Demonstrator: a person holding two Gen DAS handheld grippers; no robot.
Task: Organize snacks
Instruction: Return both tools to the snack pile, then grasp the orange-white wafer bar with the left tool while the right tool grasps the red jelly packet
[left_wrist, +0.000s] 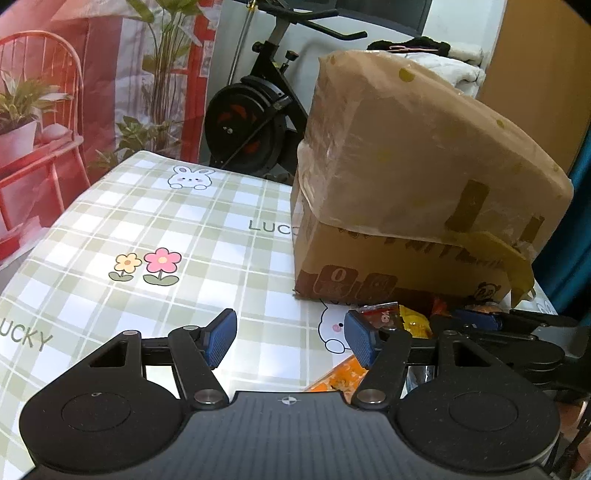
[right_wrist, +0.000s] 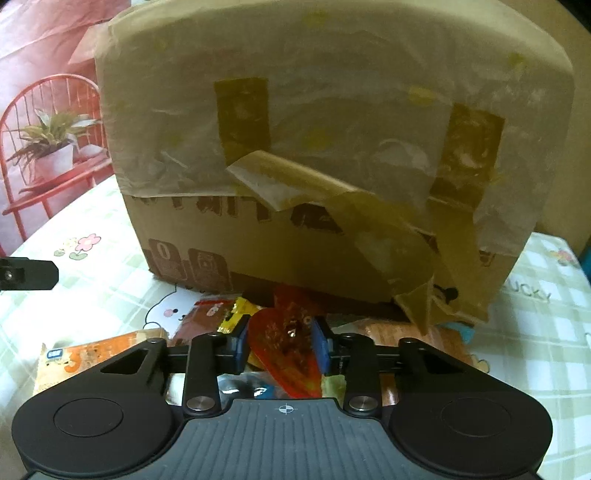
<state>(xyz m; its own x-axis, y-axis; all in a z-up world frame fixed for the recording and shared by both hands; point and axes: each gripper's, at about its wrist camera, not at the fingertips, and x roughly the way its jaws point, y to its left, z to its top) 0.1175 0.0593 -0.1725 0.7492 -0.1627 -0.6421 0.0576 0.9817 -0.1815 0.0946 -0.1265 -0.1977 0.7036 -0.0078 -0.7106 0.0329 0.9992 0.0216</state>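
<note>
A heap of snack packets lies on the checked tablecloth (left_wrist: 147, 229) at the foot of a taped cardboard box (right_wrist: 314, 147). My right gripper (right_wrist: 280, 343) is shut on a red-orange translucent packet (right_wrist: 284, 354) at the top of the heap. Beside it lie a yellow packet (right_wrist: 236, 314), a brown one (right_wrist: 203, 317) and an orange carton (right_wrist: 85, 358). My left gripper (left_wrist: 290, 339) stands open over the cloth, left of the heap, with nothing between its pads. In the left wrist view the box (left_wrist: 406, 166), a red packet (left_wrist: 382, 314) and the right gripper (left_wrist: 476, 319) show at the right.
A loose flap of brown tape (right_wrist: 369, 221) hangs down the box front over the heap. Behind the table stand an exercise bike (left_wrist: 255, 122) and a printed backdrop with a red chair (left_wrist: 40, 110). The cloth stretches left of the box.
</note>
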